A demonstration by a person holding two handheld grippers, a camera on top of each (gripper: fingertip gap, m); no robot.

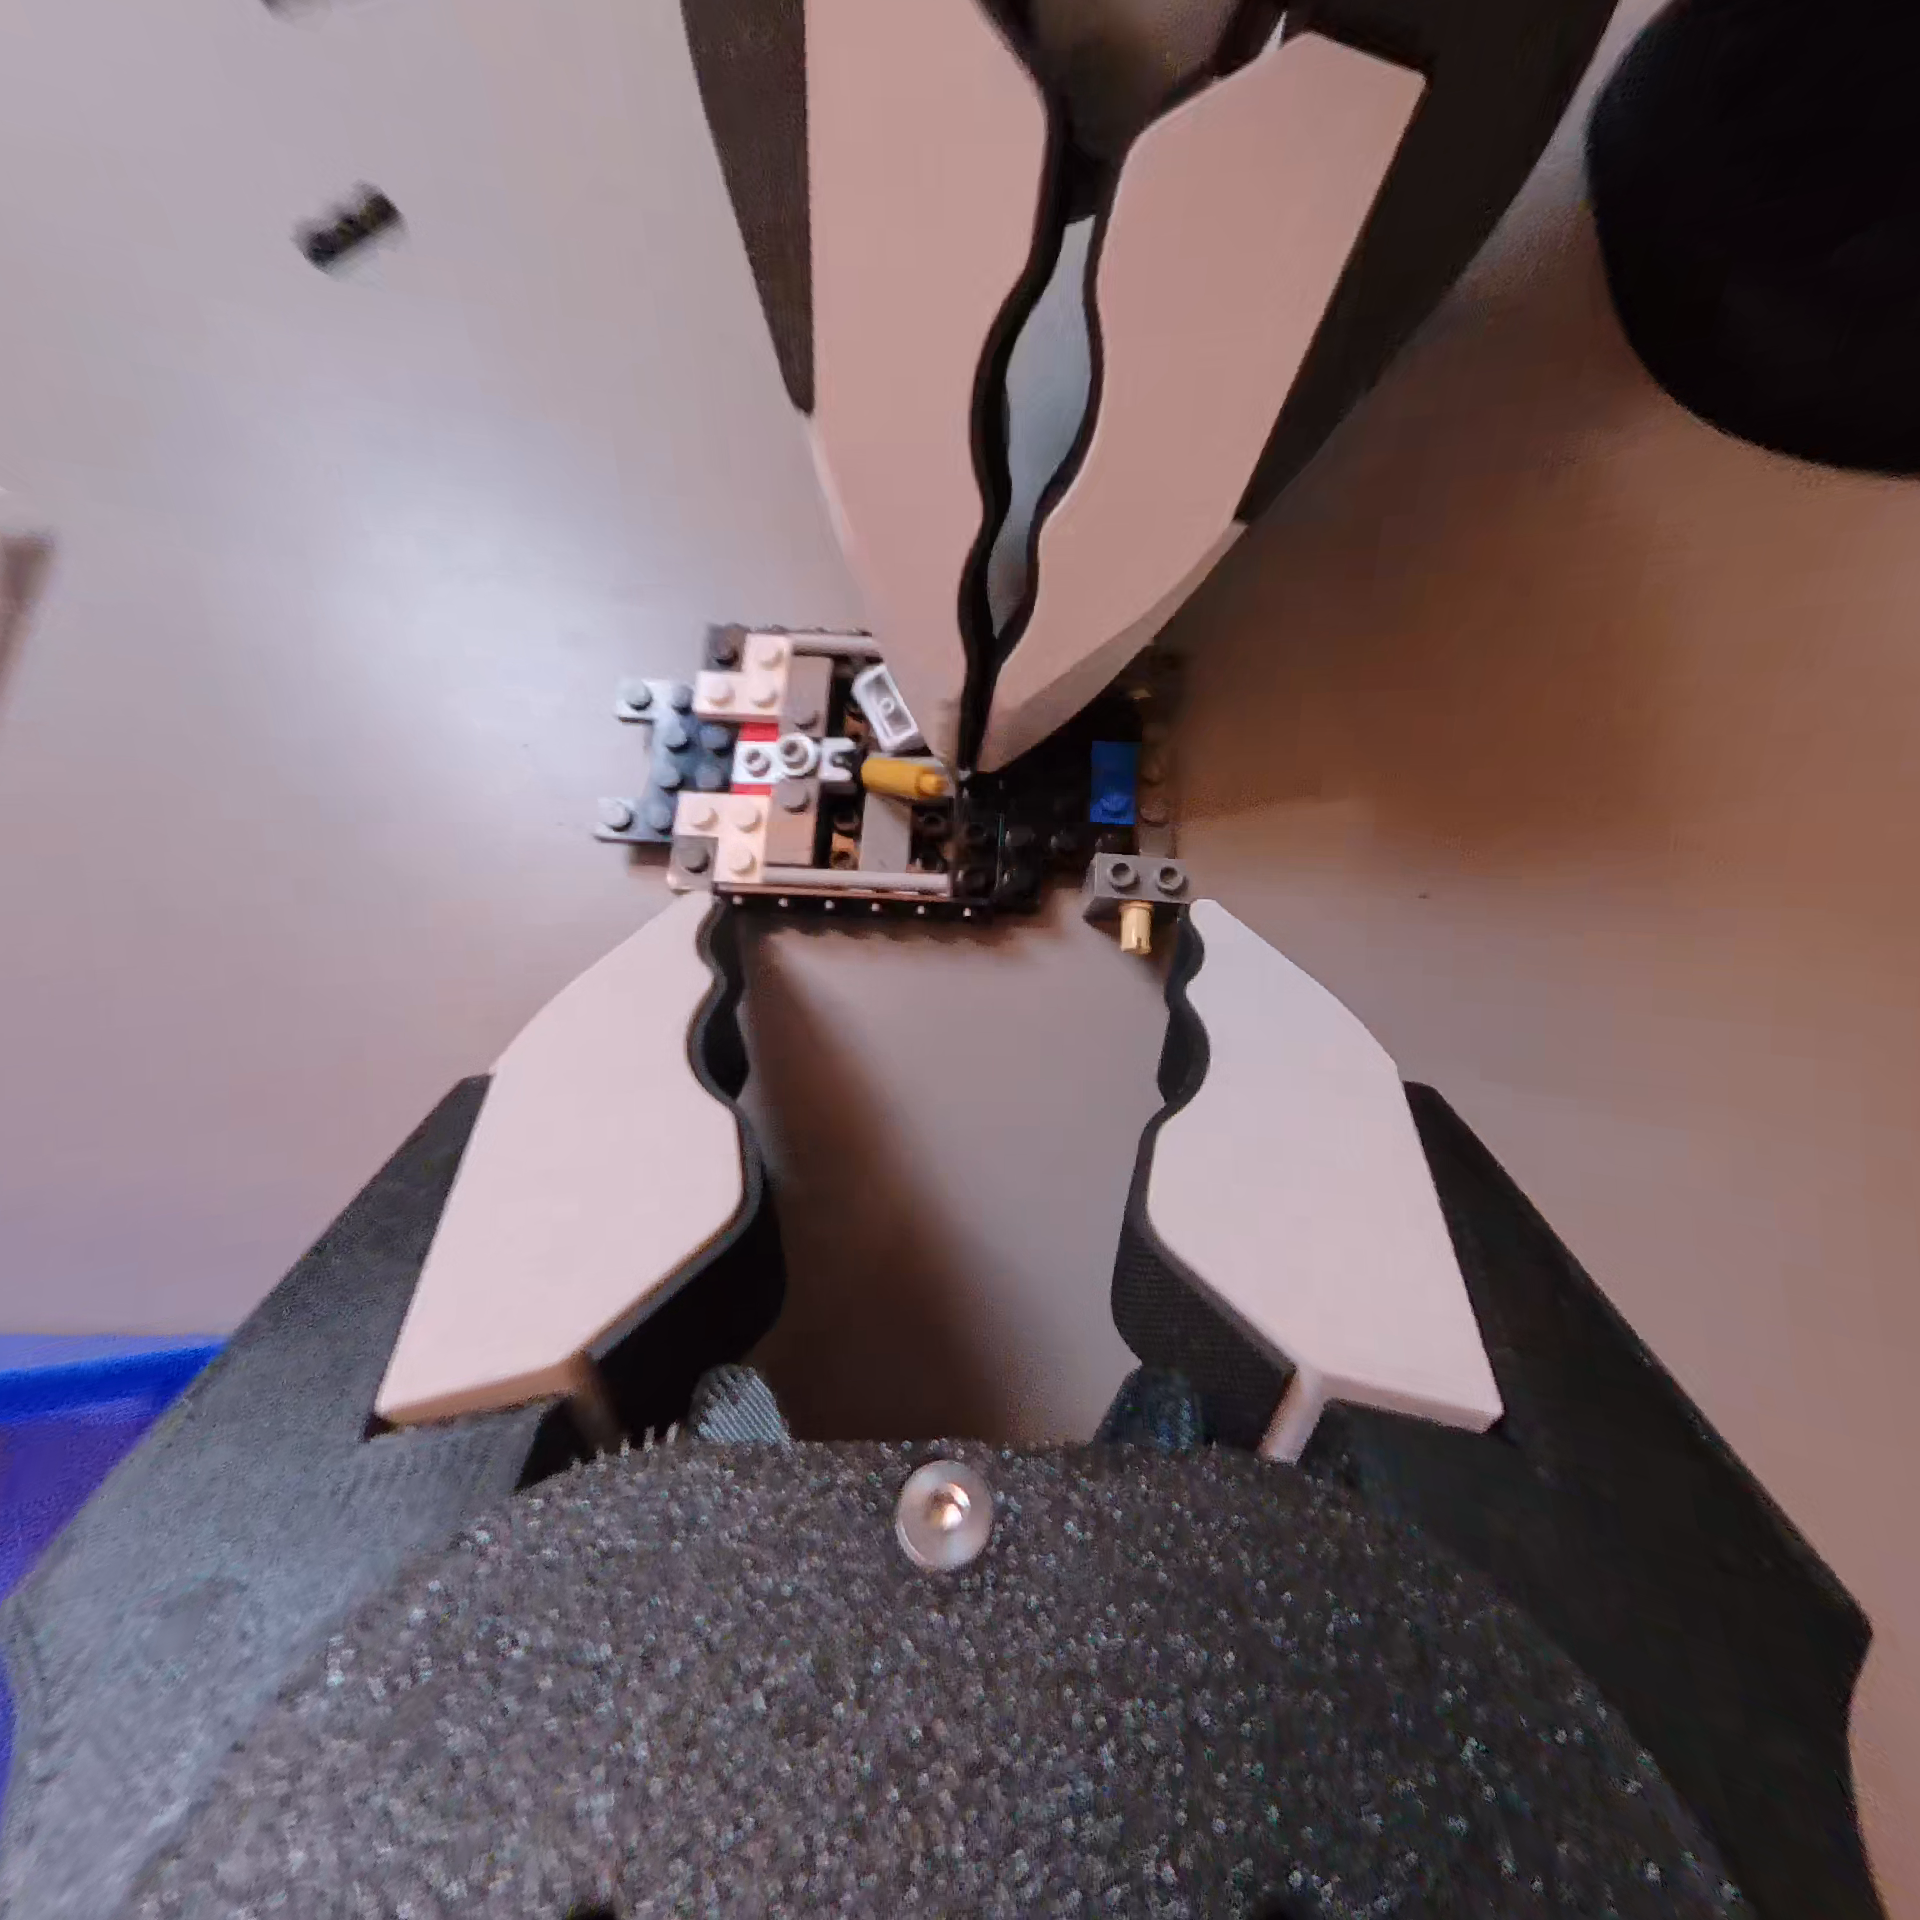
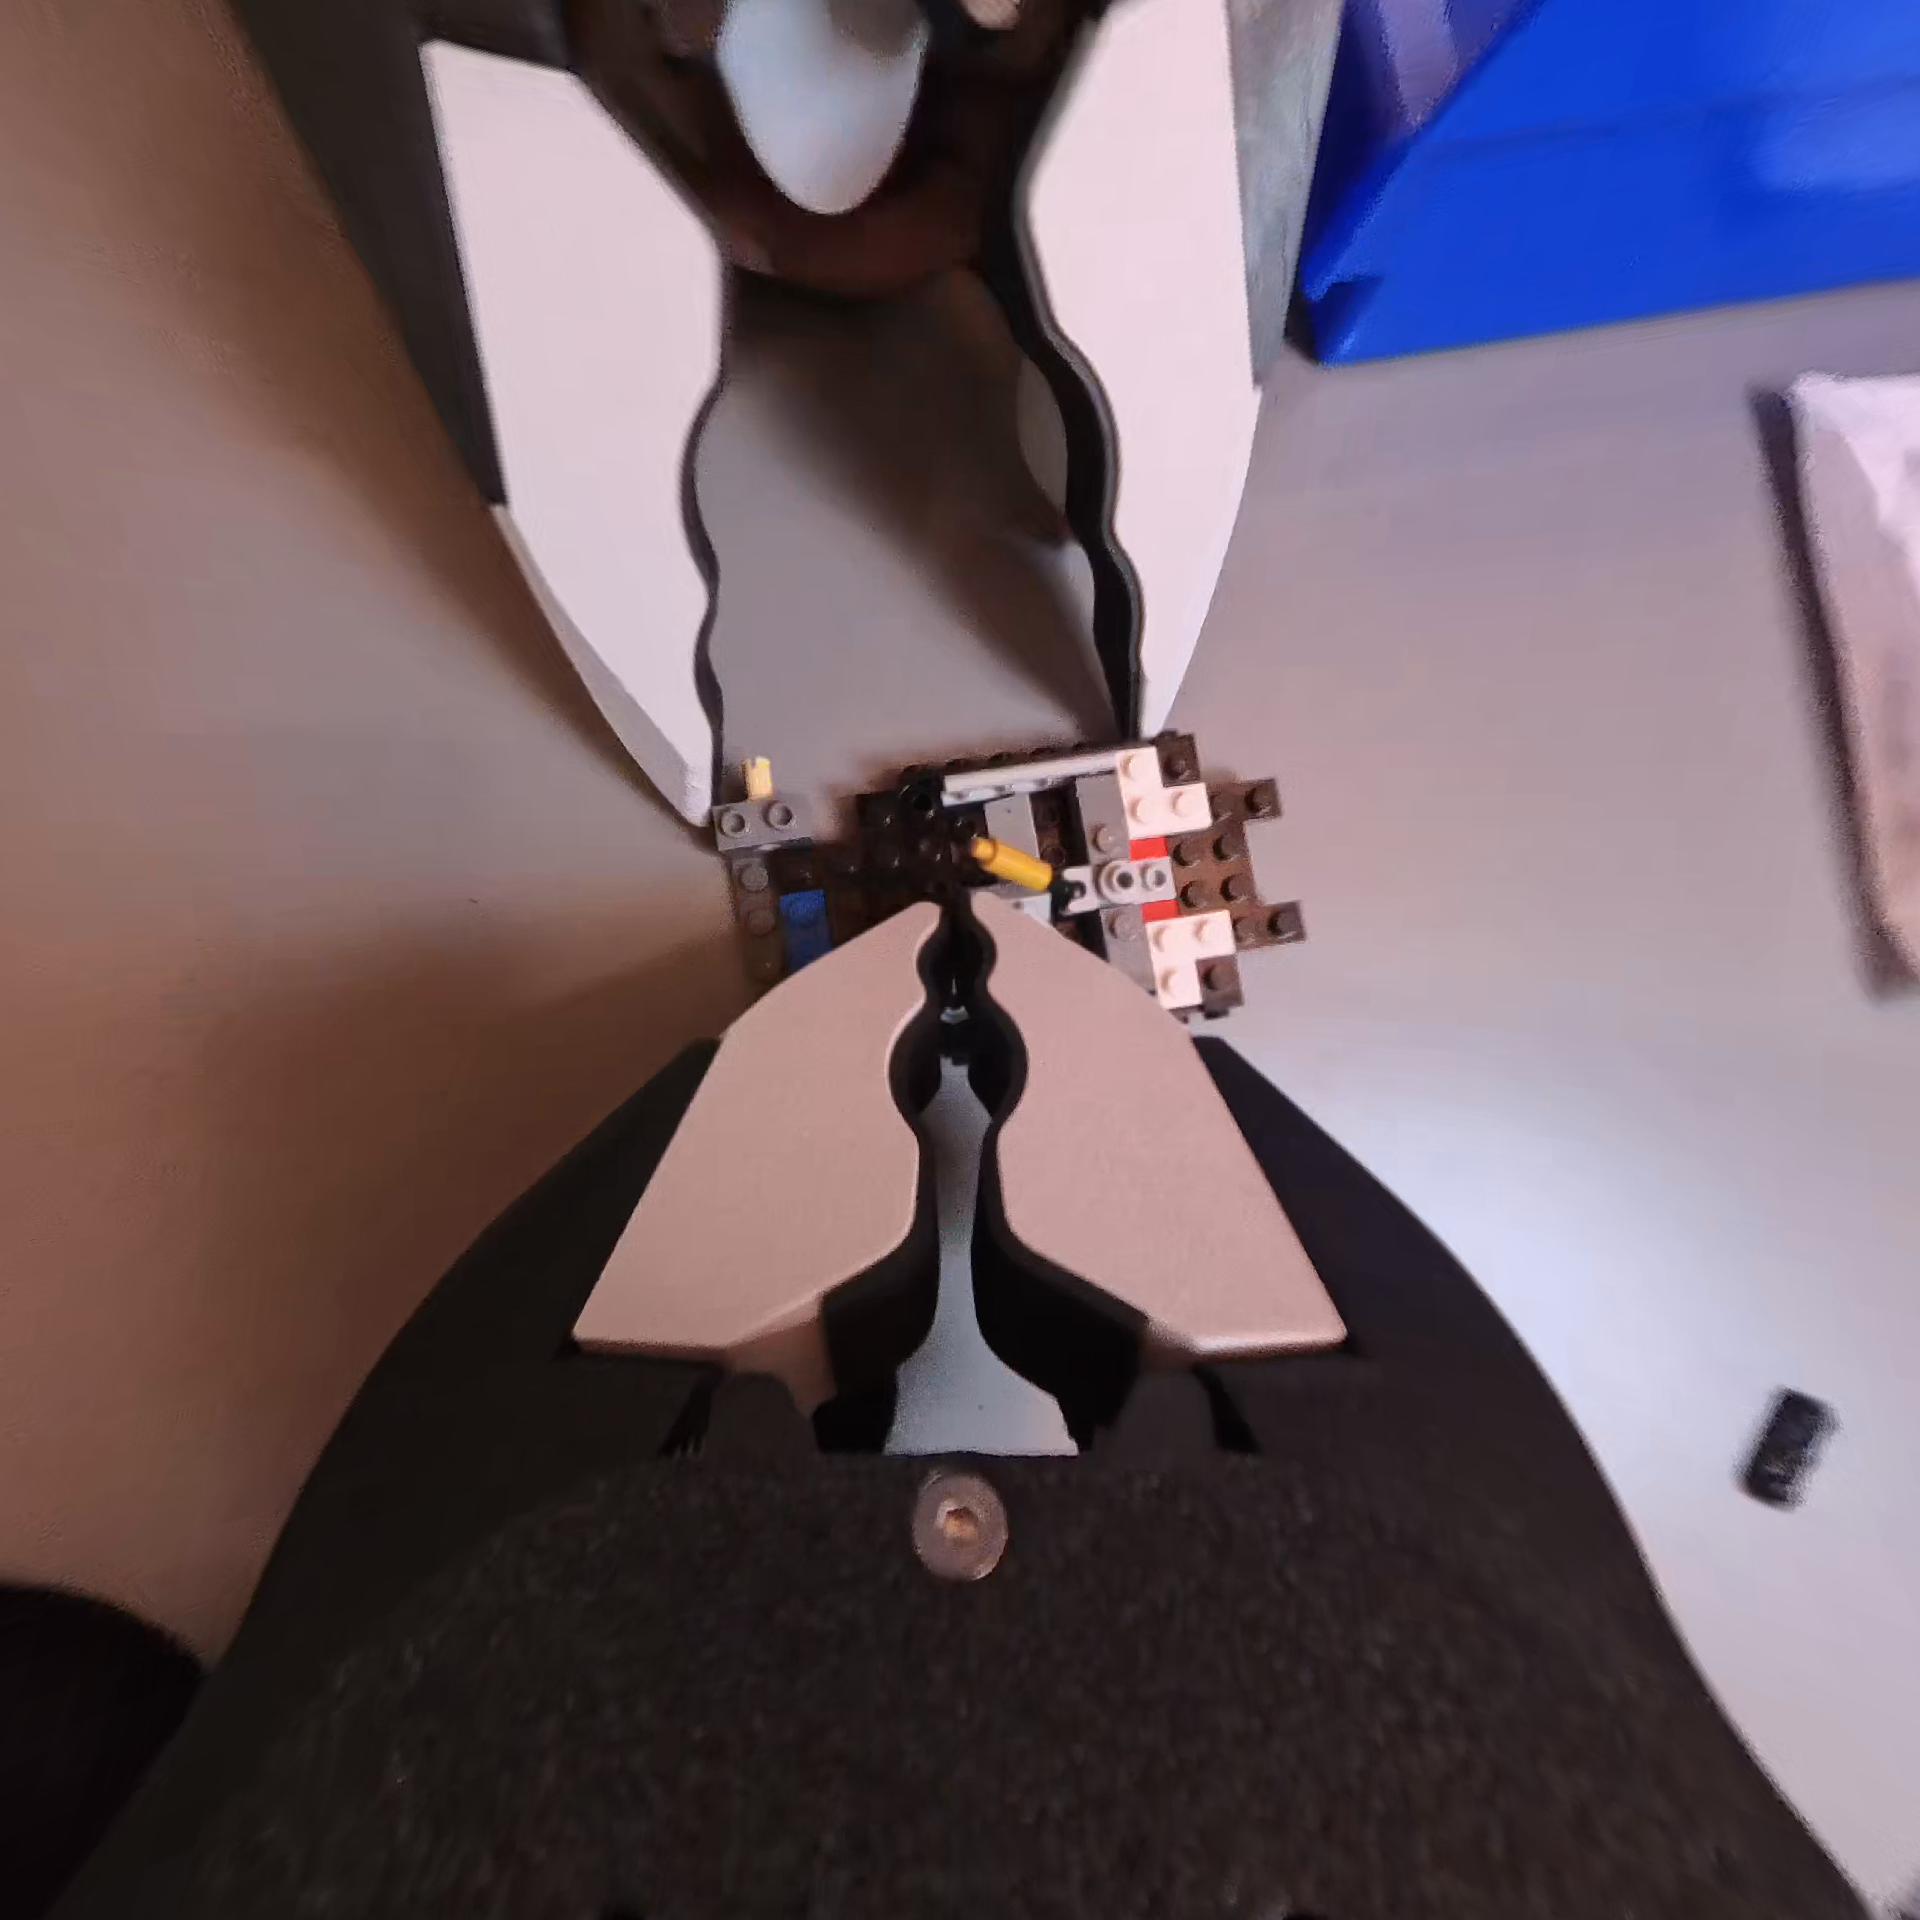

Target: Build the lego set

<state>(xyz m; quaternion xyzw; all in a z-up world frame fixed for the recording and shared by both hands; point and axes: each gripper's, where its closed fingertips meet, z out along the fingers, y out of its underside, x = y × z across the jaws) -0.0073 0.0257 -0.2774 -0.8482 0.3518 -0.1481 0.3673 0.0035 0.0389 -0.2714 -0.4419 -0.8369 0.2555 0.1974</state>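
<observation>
A small brick model [image 1: 821,774], built of black, grey, white, red and blue studded pieces, lies flat on the pale counter [image 1: 312,623] between two facing grippers. Its long axis runs left to right in both wrist views, with a notched dark tail plate at one end and a blue brick [image 1: 1114,781] near the other. A yellow pin [image 1: 902,779] lies along that axis on top of the model, its free end pointing toward the black middle section. The right gripper [image 2: 954,920] has its fingers nearly together, tips pressed onto the black section just beside the pin; whether they pinch a small piece cannot be told. The left gripper [image 1: 951,920] is spread wide, its tips at the model's near edge, one tip just beside a loose grey brick with a tan peg [image 1: 1138,894]. Farther off lie a small black brick [image 1: 348,223], blurred, and a blue bin [image 2: 1621,166].
</observation>
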